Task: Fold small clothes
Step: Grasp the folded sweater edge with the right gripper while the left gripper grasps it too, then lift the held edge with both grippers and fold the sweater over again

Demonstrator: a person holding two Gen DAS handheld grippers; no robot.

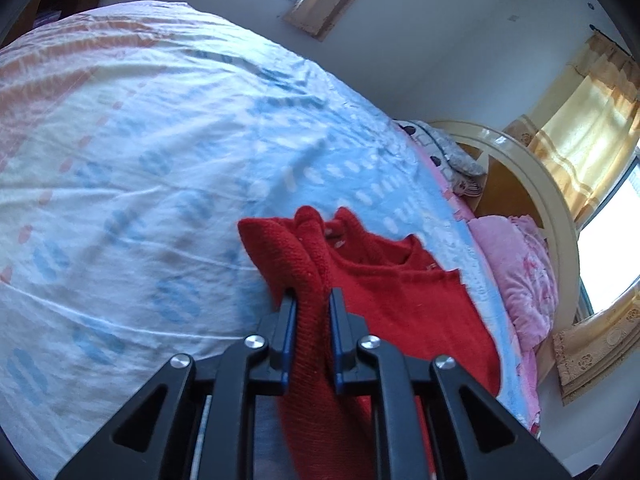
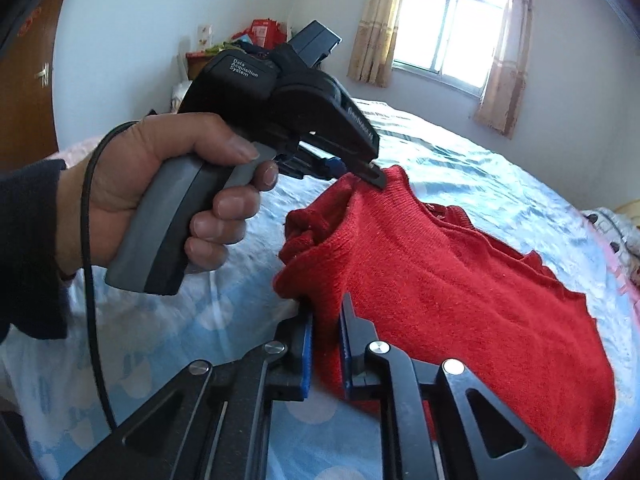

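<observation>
Both claws are clamped on cloth. Right gripper pinches a fold of the red sweater between its blue pads, at the edge nearest its camera. Left gripper does the same in its own view, a thick roll of knit bunched between its fingers; seen from the right wrist, the left gripper bites the sweater's raised far corner, held by the person's left hand.

Largest first, all placed against the sweater:
- Bed sheet, pale blue and white print, lies under the sweater and spreads out wide on every side. Sweater rests on it only in part.
- Sweater: one end lifted off the sheet by the two grips, the rest trailing down and lying flat on the sheet. Long axis runs from the lifted edge between the two claws away toward the low, flat end, to the right in the right wrist view. Collar opening shows beyond the left grip.
- Pink pillow sits past the sweater's far side, at the bed's edge, apart from it.

Judgement: two grips along one edge keep that edge taut, ready to be carried over the flat part as a fold. Fold not yet laid.
</observation>
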